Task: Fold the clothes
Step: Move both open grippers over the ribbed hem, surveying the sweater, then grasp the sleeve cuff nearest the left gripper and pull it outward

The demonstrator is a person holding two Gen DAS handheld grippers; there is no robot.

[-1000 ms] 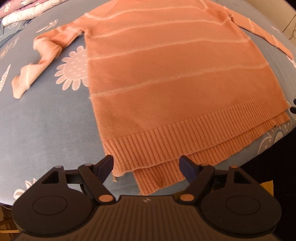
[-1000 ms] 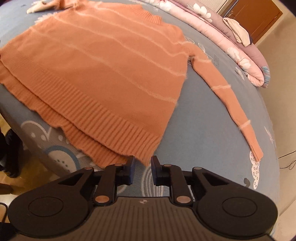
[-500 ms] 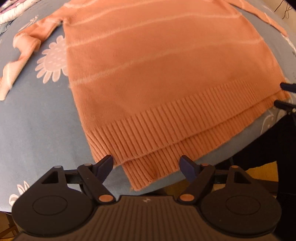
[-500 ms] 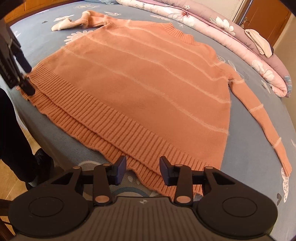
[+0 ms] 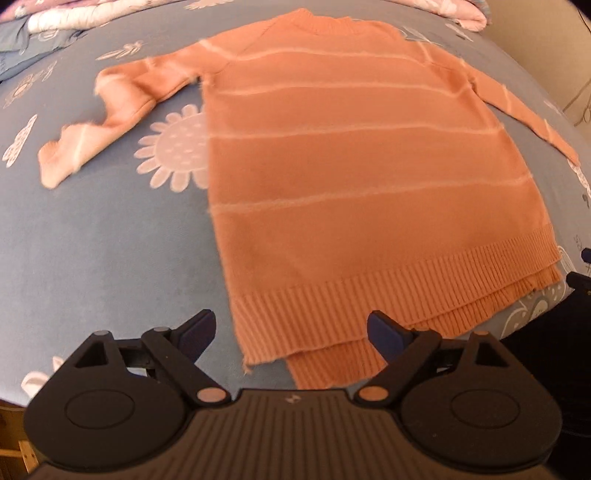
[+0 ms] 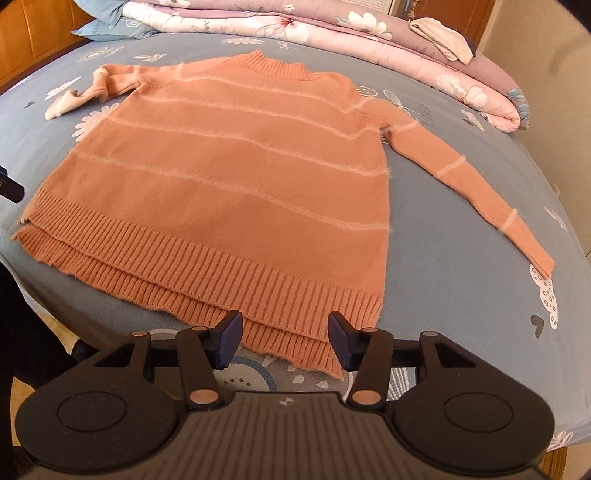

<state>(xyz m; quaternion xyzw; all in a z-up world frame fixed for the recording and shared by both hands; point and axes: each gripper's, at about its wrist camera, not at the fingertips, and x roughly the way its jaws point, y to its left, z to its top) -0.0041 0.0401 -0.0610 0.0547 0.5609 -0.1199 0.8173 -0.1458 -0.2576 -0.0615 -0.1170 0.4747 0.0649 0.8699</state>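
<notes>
An orange knit sweater (image 5: 351,177) (image 6: 229,173) with pale stripes lies flat on a blue bedsheet, ribbed hem toward me. Its left sleeve (image 5: 110,110) is crumpled and bent; its right sleeve (image 6: 469,181) lies straight out. My left gripper (image 5: 293,328) hovers over the hem's left corner, jaws wide and still opening, with nothing pressed between them. My right gripper (image 6: 284,332) hangs over the hem's right corner; its jaws are opening and the pads are apart from the cloth. A fingertip (image 5: 580,280) of the right gripper shows at the left view's right edge.
The blue flower-print bedsheet (image 6: 461,295) covers a bed whose near edge runs just under both grippers. A rolled pink floral quilt (image 6: 424,62) lies along the far side with a cream cloth (image 6: 439,37) on it. A wooden headboard (image 6: 33,33) stands at far left.
Both grippers have drawn back and up from the hem, so the whole sweater now shows. The right gripper's jaws have spread from nearly shut to apart; the left jaws have widened slightly.
</notes>
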